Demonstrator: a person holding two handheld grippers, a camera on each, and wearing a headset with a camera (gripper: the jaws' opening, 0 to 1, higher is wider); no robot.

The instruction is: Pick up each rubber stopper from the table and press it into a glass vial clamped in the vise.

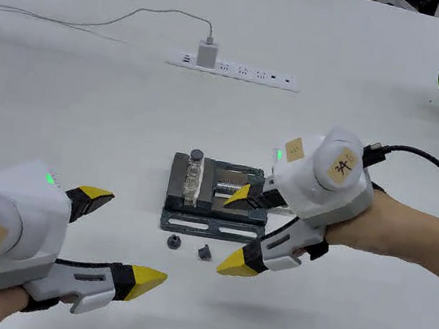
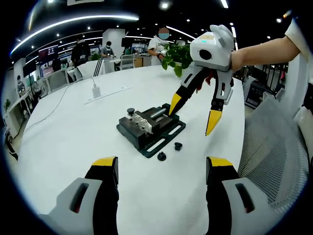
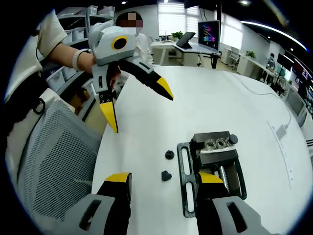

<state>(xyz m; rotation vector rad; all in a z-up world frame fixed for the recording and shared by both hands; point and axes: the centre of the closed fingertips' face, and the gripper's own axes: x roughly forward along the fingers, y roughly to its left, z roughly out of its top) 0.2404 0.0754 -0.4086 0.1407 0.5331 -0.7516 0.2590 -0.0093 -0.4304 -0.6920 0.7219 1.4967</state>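
Left hand-held gripper [image 1: 130, 236] and right hand-held gripper [image 1: 227, 238] both hovered spread and empty. One vial [image 1: 192, 181] in the vise [image 1: 194, 225] seemed already capped; two stoppers [image 1: 174, 242] lay just beside the vise, toward the tabletop's [image 1: 87, 112] near edge, not yet picked up.

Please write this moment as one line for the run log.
left gripper open, empty | right gripper open, empty, near vise | two loose stoppers on table | one vial stoppered
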